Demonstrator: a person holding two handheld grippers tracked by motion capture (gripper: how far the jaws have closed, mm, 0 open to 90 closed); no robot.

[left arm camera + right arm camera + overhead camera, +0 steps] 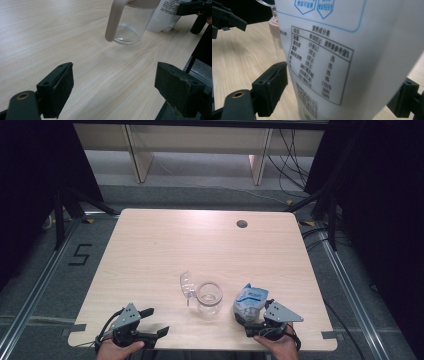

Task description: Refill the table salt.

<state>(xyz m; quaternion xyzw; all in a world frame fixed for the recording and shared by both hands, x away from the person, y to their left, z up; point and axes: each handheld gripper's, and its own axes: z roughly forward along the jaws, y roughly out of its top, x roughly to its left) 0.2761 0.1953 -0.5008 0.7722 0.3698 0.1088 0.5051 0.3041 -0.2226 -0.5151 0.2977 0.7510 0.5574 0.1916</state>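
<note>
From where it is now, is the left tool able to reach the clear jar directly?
Probably yes. The left tool stands open, and bare table lies between it and the clear jar. The pouch stands on the jar's far side.

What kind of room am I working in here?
Most likely a lab recording bay, not a kitchen: a bare wooden table with a cable hole, black curtains at both sides, and loose cables on the floor behind.

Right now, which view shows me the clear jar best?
The high view: the whole clear jar stands upright, lid hinged open, left of the white pouch. The left gripper view shows its lower body and glass base; the right gripper view just an edge behind the pouch.
</note>
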